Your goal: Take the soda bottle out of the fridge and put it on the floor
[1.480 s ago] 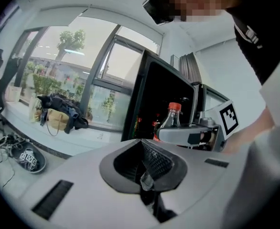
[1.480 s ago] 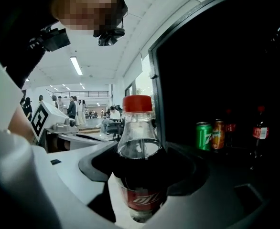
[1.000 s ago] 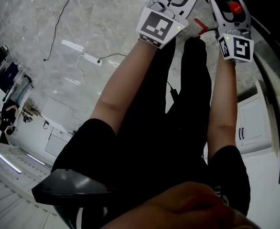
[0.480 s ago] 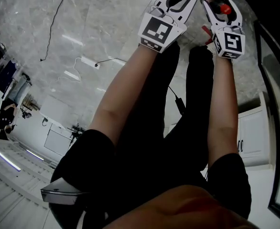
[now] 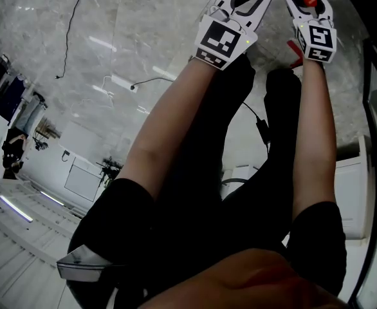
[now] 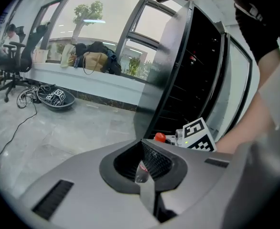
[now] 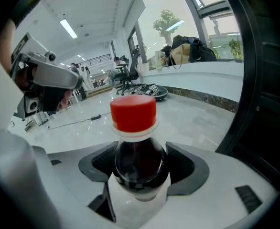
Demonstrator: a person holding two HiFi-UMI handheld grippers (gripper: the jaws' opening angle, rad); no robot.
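While in right claw (image 7: 141, 176), dark-filled bottle (image 7: 137, 149)

Lower body of soda bottle (image 7: 133, 116) hidden behind right hand-held gripper (image 7: 140, 165) — fridge (image 6: 193, 82) interior dark, contents unreadable.

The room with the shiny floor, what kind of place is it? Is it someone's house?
Probably an office or workspace, not a house: there is an office chair, long strip lights on the ceiling, and bags left on a long window ledge above the polished stone floor.
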